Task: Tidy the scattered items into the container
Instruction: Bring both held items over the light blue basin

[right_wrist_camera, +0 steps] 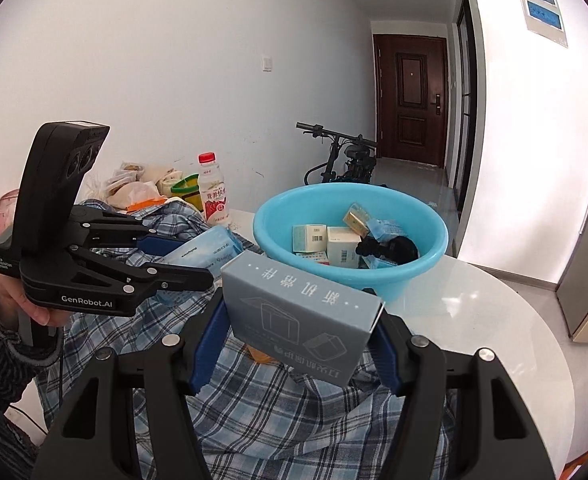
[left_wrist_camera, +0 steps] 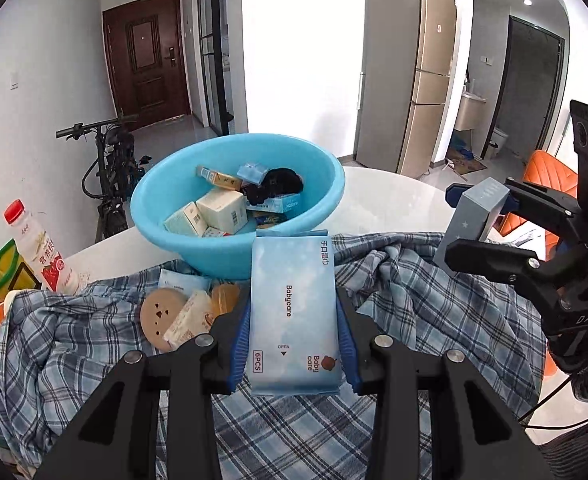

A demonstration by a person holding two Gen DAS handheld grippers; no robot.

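Observation:
My left gripper (left_wrist_camera: 294, 320) is shut on a pale blue Babycare wipes pack (left_wrist_camera: 294, 312), held above the plaid cloth just short of the blue basin (left_wrist_camera: 173, 236). My right gripper (right_wrist_camera: 300, 320) is shut on a grey box (right_wrist_camera: 298, 312), held above the cloth near the basin's rim (right_wrist_camera: 414, 276). The basin holds several small boxes (left_wrist_camera: 221, 208) and a black object (left_wrist_camera: 277, 184). The right gripper with its grey box (left_wrist_camera: 474, 224) shows at the right of the left wrist view. The left gripper with the wipes pack (right_wrist_camera: 201, 252) shows at the left of the right wrist view.
A blue plaid cloth (left_wrist_camera: 434, 300) covers the near part of the white round table (right_wrist_camera: 474, 320). On it lie a round biscuit-coloured disc (left_wrist_camera: 161, 316) and small packets (left_wrist_camera: 189, 320). A red-capped drink bottle (left_wrist_camera: 39, 252) and bagged items (right_wrist_camera: 133, 188) stand at the left.

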